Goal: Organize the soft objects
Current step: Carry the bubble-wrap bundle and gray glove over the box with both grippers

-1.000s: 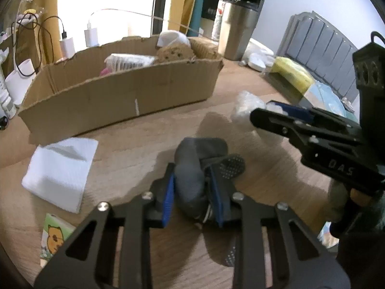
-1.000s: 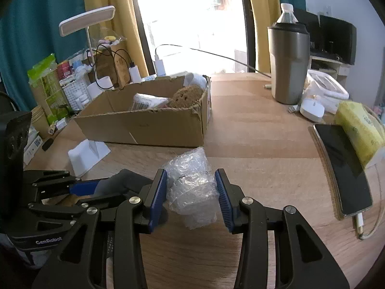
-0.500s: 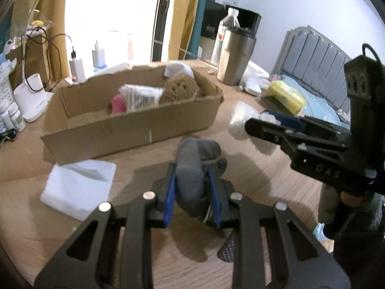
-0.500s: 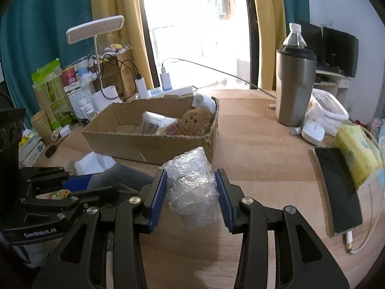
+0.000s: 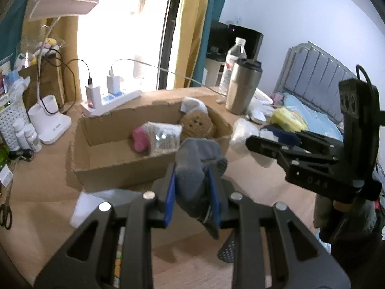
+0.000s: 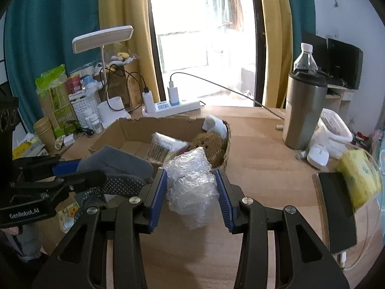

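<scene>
Left tool (image 5: 192, 197) is clamping a grey sock (image 5: 195, 168); right tool (image 6: 192, 197) is gripping crumpled bubble wrap (image 6: 190, 187). Both items are hanging above the counter (image 6: 264, 168), cardboard box (image 5: 115, 166) just ahead.

Left tongs (image 5: 192, 192) clamp a grey sock (image 5: 195, 168) (held above the table) before the cardboard box (image 5: 115, 166).

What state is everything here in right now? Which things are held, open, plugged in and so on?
Left tongs: shut on the grey sock, lifted off the table.
Right tongs: shut on the bubble wrap, also lifted.
Cardboard box: open, partly filled.
Steel tumbler: upright, lid on.
Water bottle: upright, capped.
Chargers: plugged into the power strip.
</scene>
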### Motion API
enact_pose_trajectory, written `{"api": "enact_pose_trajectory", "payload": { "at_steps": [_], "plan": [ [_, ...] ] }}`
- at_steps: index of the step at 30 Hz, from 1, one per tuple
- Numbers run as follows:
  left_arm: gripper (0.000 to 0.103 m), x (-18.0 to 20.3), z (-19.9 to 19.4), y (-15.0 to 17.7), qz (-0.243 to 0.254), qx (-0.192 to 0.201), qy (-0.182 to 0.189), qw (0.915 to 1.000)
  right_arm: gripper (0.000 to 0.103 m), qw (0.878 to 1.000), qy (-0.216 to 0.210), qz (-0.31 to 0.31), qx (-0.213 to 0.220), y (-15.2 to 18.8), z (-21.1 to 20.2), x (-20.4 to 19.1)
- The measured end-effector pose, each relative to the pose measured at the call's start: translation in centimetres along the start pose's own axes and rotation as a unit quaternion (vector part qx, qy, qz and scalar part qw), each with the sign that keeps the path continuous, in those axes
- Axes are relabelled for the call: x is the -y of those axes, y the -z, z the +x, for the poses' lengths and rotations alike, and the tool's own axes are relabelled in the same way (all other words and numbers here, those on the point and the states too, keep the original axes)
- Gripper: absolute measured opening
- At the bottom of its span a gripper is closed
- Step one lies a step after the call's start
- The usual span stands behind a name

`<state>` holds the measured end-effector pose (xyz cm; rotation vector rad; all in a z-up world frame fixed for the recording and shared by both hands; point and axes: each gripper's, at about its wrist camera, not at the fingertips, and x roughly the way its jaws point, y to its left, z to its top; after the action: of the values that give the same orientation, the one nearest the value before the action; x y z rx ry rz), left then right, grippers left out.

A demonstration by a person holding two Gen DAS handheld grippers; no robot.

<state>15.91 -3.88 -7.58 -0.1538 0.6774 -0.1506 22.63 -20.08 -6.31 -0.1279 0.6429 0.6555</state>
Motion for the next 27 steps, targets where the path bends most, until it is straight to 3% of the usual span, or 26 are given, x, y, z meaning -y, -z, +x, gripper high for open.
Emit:
{"api": "enact_pose_trajectory", "payload": {
  "at_steps": [12, 27],
  "plan": [
    [0.027, -2.0, -1.2, -2.6, -0.002, 0.032, -0.021, 0.9993, 0.044, 1.0, -0.006, -0.007, 0.012, -2.1, 0.9, 0.0],
    [0.027, -4.2, 1.5, -5.4, -0.008, 0.036, -0.042, 0.9984, 0.044, 1.0, -0.024, -0.005, 0.008, -3.7, 4.2, 1.4]
  ]
}}
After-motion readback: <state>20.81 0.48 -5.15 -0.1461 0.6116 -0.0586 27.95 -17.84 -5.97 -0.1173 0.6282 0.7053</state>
